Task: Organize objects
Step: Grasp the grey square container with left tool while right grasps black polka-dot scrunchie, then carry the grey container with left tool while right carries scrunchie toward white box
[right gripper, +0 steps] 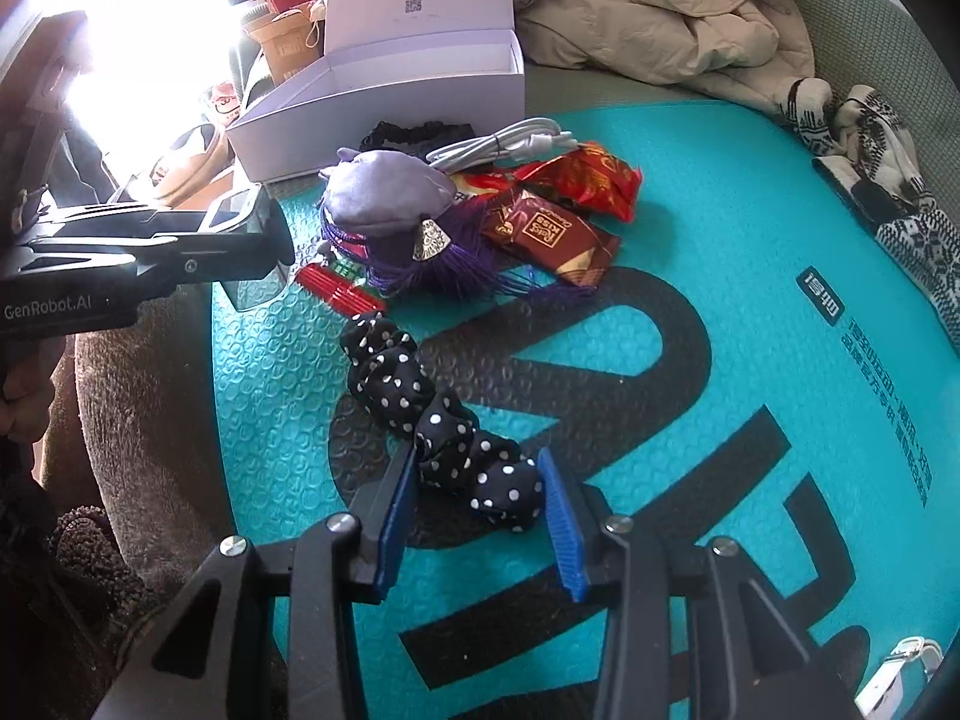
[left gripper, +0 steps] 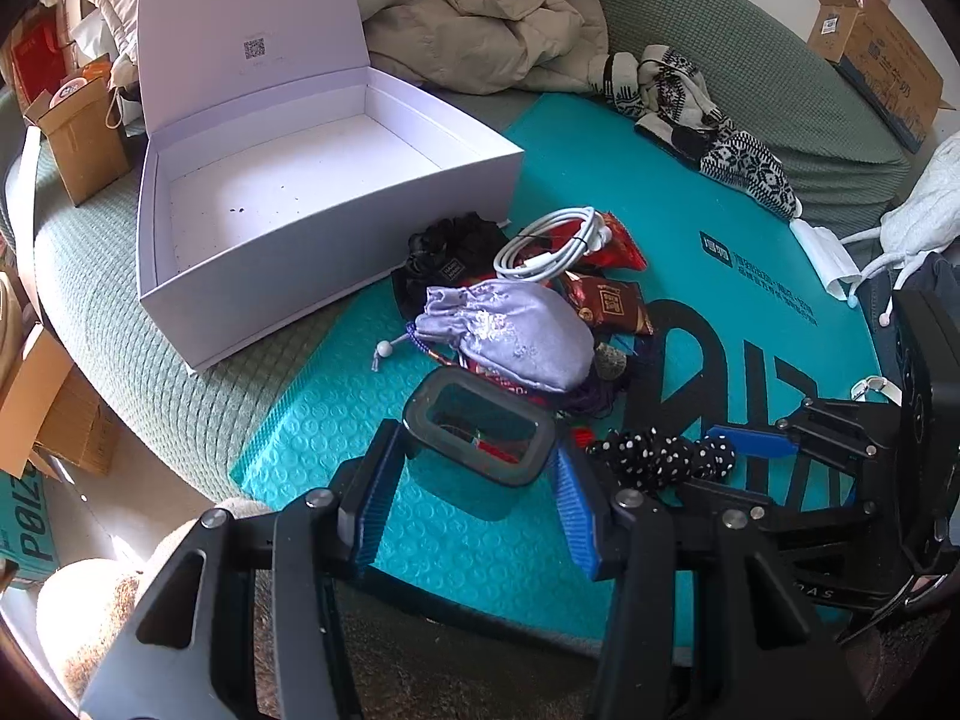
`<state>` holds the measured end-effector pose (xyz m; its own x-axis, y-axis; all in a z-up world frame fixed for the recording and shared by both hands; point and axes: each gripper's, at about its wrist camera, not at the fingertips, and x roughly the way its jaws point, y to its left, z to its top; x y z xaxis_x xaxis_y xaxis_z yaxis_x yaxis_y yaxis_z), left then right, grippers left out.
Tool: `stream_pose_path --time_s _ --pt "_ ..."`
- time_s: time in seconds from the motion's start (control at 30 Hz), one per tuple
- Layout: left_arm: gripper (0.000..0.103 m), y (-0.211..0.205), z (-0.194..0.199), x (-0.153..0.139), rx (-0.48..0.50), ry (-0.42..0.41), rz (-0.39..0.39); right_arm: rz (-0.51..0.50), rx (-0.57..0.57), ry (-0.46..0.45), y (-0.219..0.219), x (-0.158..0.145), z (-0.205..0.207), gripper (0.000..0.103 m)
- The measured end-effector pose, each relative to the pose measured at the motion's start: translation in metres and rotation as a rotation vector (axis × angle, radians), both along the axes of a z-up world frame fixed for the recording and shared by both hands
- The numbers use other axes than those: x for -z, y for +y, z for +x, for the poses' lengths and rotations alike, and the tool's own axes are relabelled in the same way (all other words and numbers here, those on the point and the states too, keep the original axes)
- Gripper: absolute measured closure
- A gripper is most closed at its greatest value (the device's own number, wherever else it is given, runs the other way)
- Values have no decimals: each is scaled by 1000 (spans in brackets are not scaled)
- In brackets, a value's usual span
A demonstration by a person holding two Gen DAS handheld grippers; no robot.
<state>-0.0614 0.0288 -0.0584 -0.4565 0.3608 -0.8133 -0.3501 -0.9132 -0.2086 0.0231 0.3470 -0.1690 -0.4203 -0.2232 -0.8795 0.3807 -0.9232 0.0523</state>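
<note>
An open white box (left gripper: pixel 312 198) stands on the green sofa beside a teal bubble mailer (left gripper: pixel 690 210). A pile lies on the mailer: lilac pouch (left gripper: pixel 510 336), coiled white cable (left gripper: pixel 552 246), red snack packets (left gripper: pixel 612 300), black scrunchie (left gripper: pixel 450 240). My left gripper (left gripper: pixel 474 468) is shut on a small clear container with a grey rim (left gripper: pixel 480 429), held just above the mailer. My right gripper (right gripper: pixel 480 510) is wide apart, its fingers on either side of a black polka-dot scrunchie (right gripper: pixel 432 414) without pressing it. The box (right gripper: pixel 384 90) and the pile show beyond it.
A beige jacket (left gripper: pixel 480 6) and patterned knit socks (left gripper: pixel 714 132) lie behind the mailer. Cardboard boxes (left gripper: pixel 876 48) stand at the right and left edges. A white face mask (left gripper: pixel 828 258) lies at the mailer's right edge.
</note>
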Motion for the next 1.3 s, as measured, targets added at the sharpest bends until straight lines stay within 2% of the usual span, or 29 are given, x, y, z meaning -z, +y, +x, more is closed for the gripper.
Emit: stream_pose_path --time_s 0.27,0.37,0.43,0.6,0.73,0.77,0.83,0.97,1.3 --pt "56 1 20 9 27 -30 -3 -9 -21 5 4 -2 10 62" --pt "56 2 19 15 31 -45 6 -15 -27 14 1 -3 8 60" --pt "56 3 17 19 38 -50 7 -11 -40 24 -2 -3 5 51" --pt "53 6 10 32 34 -81 5 13 -51 15 -8 3 -4 50" --pt "53 7 10 34 42 -62 9 15 -39 21 -11 3 -6 50" --pt "53 7 9 35 42 -61 14 18 -42 23 -11 3 -5 51" --pt "53 7 7 35 43 -56 22 19 -46 27 -13 3 -5 64" --pt "53 8 6 36 41 -49 28 7 -18 24 -13 3 -7 82" --pt "55 4 6 32 40 -48 39 -23 19 -3 -5 0 -5 85"
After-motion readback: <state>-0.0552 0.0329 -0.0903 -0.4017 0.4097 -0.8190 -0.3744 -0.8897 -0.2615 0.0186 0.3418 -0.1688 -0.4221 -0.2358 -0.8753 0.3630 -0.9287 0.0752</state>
